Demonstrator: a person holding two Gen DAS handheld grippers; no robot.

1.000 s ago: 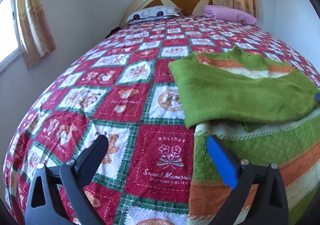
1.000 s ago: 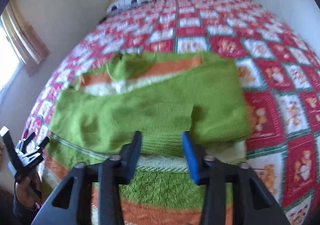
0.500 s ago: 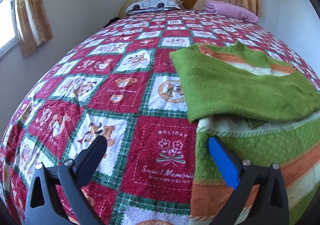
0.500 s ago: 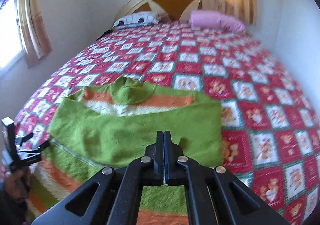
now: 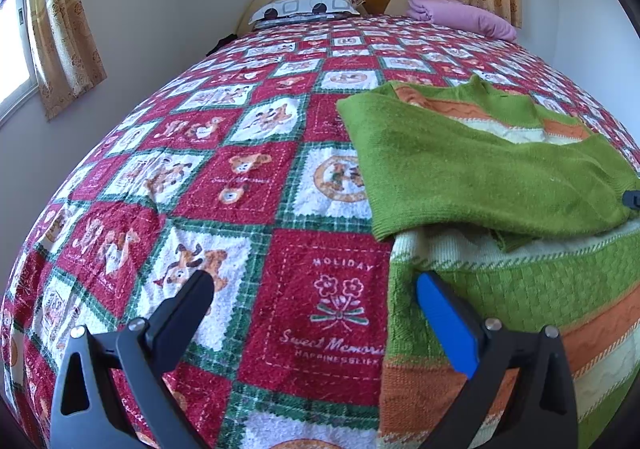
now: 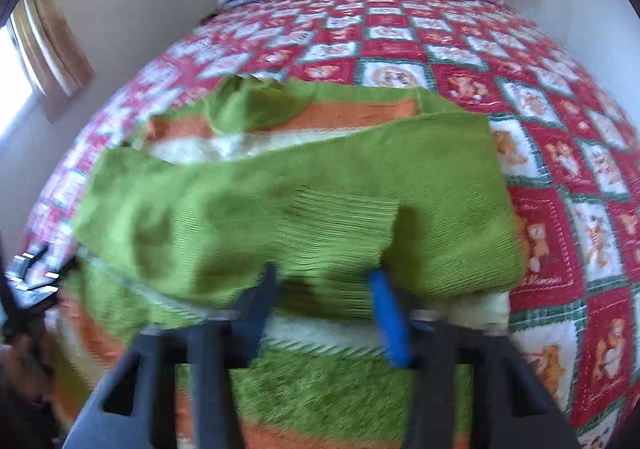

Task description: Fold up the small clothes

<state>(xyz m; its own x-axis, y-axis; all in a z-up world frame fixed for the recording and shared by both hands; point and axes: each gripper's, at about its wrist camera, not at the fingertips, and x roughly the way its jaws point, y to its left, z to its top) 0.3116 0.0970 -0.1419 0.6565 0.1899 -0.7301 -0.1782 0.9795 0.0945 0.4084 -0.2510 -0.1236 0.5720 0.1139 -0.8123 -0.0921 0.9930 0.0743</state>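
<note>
Green knit sweater with orange and cream stripes (image 6: 304, 209) lies near the foot edge of the bed, toward its right side, on the red-and-white patchwork teddy-bear quilt (image 5: 224, 185). Your risk: both green sleeves are only laid loosely across the chest, so if you grab just the top layer, the fold drags apart. Your right gripper (image 6: 324, 305) sits at the sleeve's ribbed cuff (image 6: 340, 217), jaws just reopened, partly apart, cloth between them but I judge not pinched; the view is blurred, so check. Your left gripper (image 5: 316, 313) hovers wide open, holding nothing, one finger over the quilt, the blue one over the sweater's left edge. The hem half is still unfolded, its stripes lying flat toward you.
</note>
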